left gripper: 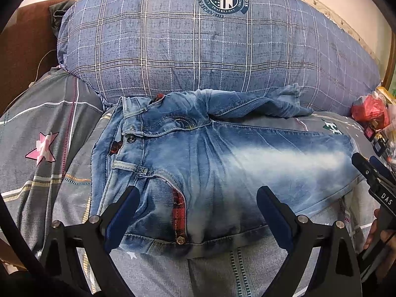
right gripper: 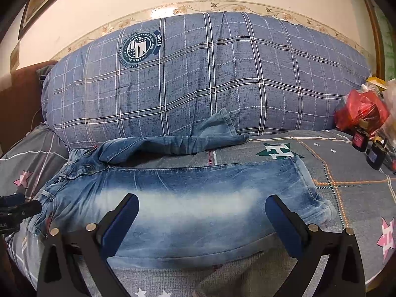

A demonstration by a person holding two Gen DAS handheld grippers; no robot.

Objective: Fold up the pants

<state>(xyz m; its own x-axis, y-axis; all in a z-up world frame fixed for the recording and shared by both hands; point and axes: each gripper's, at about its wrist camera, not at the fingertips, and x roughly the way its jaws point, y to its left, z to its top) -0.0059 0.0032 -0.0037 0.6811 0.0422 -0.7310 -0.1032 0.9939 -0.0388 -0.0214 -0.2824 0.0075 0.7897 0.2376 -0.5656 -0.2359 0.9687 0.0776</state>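
Your jeans (right gripper: 198, 198) lie unfolded, far leg crumpled at 12 o'clock; both tongs (left gripper: 195, 212) (right gripper: 201, 219) gape wide, empty.

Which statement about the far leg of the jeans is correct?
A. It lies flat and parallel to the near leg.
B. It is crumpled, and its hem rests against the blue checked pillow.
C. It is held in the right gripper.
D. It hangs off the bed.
B: the far leg is bunched, its hem turned up against the pillow, while the near leg lies flat.
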